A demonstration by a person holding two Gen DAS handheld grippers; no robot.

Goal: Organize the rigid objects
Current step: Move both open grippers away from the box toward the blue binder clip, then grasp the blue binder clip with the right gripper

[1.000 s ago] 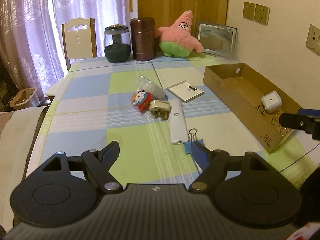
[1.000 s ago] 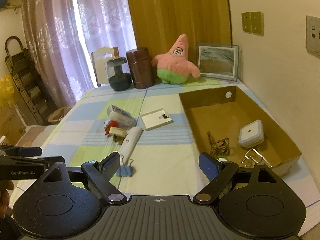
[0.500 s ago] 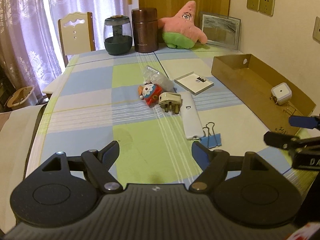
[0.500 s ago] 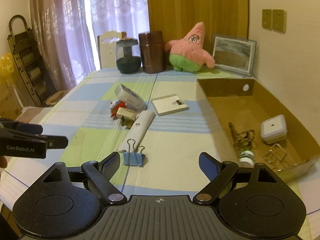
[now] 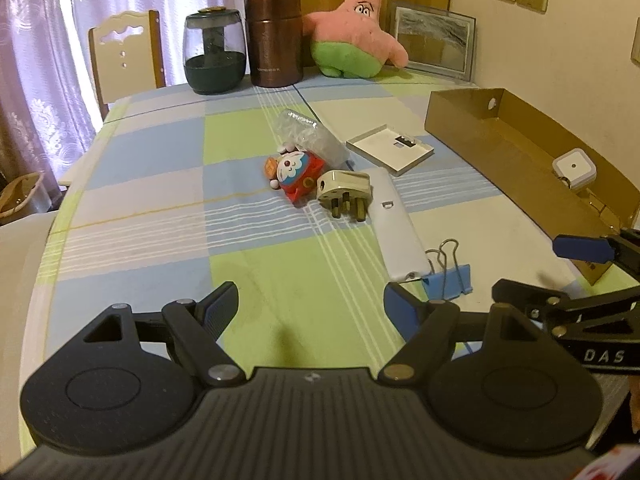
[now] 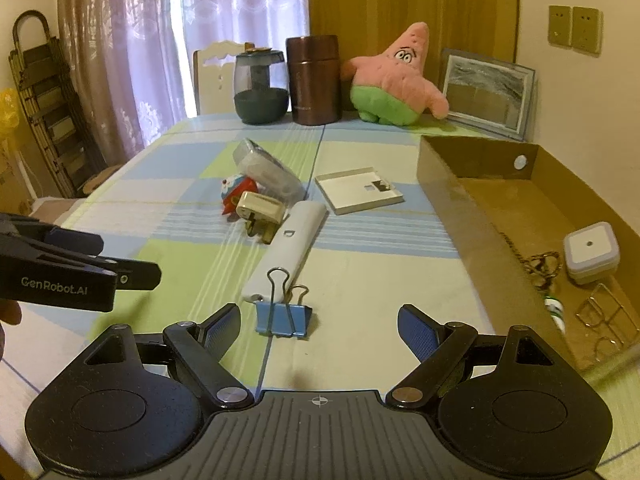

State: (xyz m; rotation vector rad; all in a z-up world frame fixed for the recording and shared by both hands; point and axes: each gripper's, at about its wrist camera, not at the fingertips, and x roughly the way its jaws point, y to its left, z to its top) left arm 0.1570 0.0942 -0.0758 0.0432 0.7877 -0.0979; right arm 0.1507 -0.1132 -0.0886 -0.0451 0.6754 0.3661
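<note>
On the checked tablecloth lie a blue binder clip (image 6: 283,315) (image 5: 448,276), a long white remote-like bar (image 6: 288,246) (image 5: 396,224), a cream three-pin plug (image 6: 260,214) (image 5: 346,192), a small red and white toy figure (image 5: 296,170) (image 6: 236,194), a clear plastic case (image 6: 266,170) (image 5: 310,138) and a flat white box (image 6: 358,190) (image 5: 390,150). My right gripper (image 6: 320,328) hangs open just short of the binder clip, nothing between its fingers. My left gripper (image 5: 310,304) is open over bare cloth, left of the clip.
A brown cardboard tray (image 6: 472,208) (image 5: 480,136) at the right holds a white square device (image 6: 590,250), chains and wire clips. At the table's far end stand a dark glass jar (image 6: 260,88), a brown canister (image 6: 314,80), a pink star plush (image 6: 394,80) and a picture frame (image 6: 486,92). A chair (image 5: 126,54) stands behind.
Both grippers have moved forward and down toward the table; the objects look nearer and larger. The binder clip now sits just before the right gripper's fingers. Both stay open.
</note>
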